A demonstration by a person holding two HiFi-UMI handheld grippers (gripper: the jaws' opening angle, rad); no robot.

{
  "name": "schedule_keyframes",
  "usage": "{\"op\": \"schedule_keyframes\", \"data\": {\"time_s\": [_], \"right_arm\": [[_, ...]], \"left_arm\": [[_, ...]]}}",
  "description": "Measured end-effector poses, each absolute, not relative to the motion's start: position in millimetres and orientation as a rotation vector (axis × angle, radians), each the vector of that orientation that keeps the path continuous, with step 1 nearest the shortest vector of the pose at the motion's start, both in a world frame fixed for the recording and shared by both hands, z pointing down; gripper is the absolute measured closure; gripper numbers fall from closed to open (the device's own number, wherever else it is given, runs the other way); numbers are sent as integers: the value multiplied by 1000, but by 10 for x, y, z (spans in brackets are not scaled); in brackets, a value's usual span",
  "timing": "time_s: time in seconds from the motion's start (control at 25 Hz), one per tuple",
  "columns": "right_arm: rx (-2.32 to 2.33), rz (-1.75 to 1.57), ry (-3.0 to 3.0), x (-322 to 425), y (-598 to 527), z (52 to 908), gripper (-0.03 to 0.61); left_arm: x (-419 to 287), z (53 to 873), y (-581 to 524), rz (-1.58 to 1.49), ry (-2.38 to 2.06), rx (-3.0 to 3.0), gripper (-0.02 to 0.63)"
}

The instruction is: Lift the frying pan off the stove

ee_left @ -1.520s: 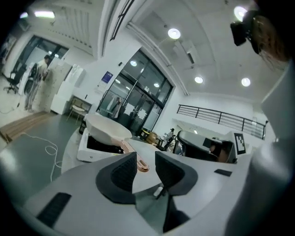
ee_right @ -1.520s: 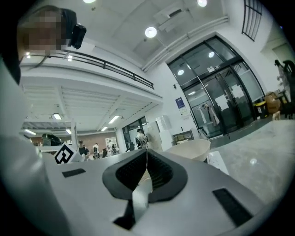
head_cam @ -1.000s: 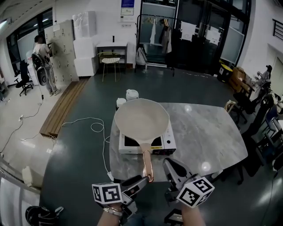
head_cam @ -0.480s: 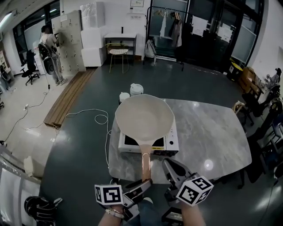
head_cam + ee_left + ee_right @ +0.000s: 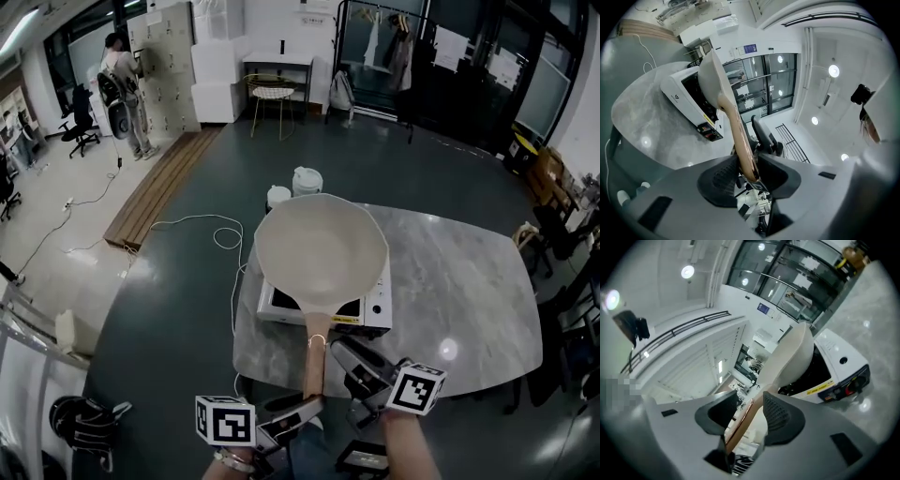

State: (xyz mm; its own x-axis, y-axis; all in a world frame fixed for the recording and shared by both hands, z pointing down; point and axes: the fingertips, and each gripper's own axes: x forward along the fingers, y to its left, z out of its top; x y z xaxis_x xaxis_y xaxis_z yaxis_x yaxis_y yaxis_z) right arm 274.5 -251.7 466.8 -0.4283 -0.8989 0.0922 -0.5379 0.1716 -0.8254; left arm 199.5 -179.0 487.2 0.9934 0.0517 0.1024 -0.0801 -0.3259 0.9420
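A cream frying pan (image 5: 321, 246) stands over the white stove (image 5: 376, 313) on the marble table (image 5: 459, 291); whether it touches the stove I cannot tell. Its copper-brown handle (image 5: 315, 361) points toward me. My left gripper (image 5: 307, 405) is closing, and its pads press on the handle (image 5: 740, 140) near its end. My right gripper (image 5: 349, 367) sits just right of the handle with its jaws opening. In the right gripper view the handle (image 5: 740, 425) runs between the spread jaws of that gripper (image 5: 749, 404) with a gap beside it. The pan (image 5: 792, 357) hangs over the stove's black top.
Two white containers (image 5: 307, 180) stand on the floor behind the table's far edge. A white cable (image 5: 202, 225) loops across the floor at left. A person (image 5: 124, 84) stands by lockers far back left. A chair (image 5: 272, 94) is at the back.
The left jaws have closed in round the handle's end. The right jaws have spread apart and moved in beside the handle. The head camera has tipped forward.
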Motion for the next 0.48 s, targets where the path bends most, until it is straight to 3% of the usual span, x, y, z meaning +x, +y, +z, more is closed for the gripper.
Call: {"op": "schedule_keyframes", "data": {"time_s": [0.08,0.16,0.48], "right_arm": [[-1226,-1229,1990,2698,-2607,4717,363],[-1116,-1304,1937,2642,-2675,4780,293],[-1007,-1443,1879,2481,-2966,5042,276]], "left_arm": [[1986,4875,-1783,146,-21,1898,475],[1982,4889,-1779,165,-24,1905,474],[1980,4891,-1748,203,-35,1921,471]]}}
